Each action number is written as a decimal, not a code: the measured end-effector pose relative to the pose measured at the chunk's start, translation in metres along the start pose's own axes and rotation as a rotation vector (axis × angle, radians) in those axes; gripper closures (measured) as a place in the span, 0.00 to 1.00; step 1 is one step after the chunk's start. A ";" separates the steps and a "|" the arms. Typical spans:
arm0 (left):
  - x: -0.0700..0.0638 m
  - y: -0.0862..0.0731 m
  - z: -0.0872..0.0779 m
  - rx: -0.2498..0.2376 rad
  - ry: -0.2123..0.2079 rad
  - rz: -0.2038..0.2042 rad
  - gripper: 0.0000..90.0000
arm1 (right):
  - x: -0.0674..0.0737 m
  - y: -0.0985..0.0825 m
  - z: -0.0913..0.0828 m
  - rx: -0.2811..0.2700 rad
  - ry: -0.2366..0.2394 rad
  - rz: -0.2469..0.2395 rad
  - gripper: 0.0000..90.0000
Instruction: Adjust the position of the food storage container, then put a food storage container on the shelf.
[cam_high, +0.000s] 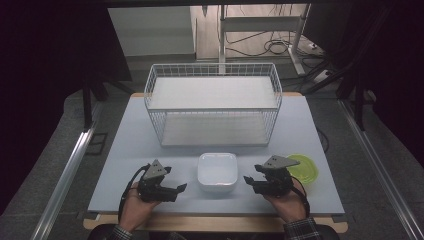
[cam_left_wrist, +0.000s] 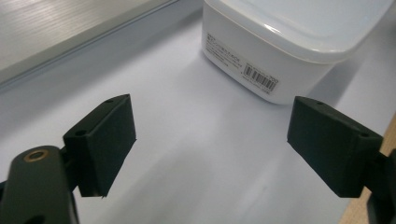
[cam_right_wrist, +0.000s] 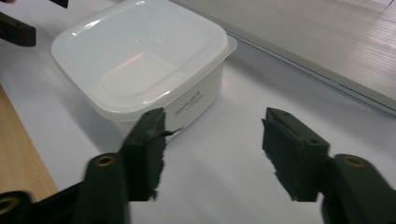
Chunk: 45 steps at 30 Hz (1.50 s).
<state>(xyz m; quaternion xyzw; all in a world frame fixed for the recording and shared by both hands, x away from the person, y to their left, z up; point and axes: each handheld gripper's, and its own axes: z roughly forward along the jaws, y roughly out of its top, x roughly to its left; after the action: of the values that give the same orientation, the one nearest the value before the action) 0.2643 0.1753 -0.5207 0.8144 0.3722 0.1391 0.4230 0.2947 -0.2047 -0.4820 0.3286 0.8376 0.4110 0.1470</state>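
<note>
A white square tub (cam_high: 217, 172) with a translucent lid stands near the front middle of the table. My left gripper (cam_high: 182, 187) lies just left of it, pointing at its side. The jaws are open and nothing is between them. In the left gripper view the tub (cam_left_wrist: 280, 42) is ahead of my left gripper (cam_left_wrist: 210, 144), with bare table between the pads. My right gripper (cam_high: 248, 179) faces the tub from the right, also open and empty. From the right gripper view, the tub (cam_right_wrist: 140, 60) sits ahead and left of my right gripper (cam_right_wrist: 215, 144).
A white wire basket (cam_high: 212, 102) stands at the back middle of the pale table top (cam_high: 125, 150). A round yellow-green dish (cam_high: 304, 167) lies behind the right hand. A wooden strip edges the table front (cam_high: 215, 224).
</note>
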 end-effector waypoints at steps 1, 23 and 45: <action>0.000 0.000 0.000 0.001 -0.003 0.006 0.14 | -0.001 -0.001 -0.001 -0.008 0.006 0.007 0.39; -0.003 0.016 0.010 0.035 -0.083 -0.005 0.04 | 0.000 0.001 0.015 -0.035 0.073 0.030 0.06; 0.012 0.052 0.054 0.044 -0.337 -0.082 0.13 | -0.006 0.024 0.041 0.070 0.239 0.167 0.31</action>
<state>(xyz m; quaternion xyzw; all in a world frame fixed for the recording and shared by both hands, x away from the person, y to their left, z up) 0.3273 0.1334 -0.5129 0.8194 0.3321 -0.0249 0.4665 0.3306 -0.1736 -0.4893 0.3506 0.8327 0.4286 0.0000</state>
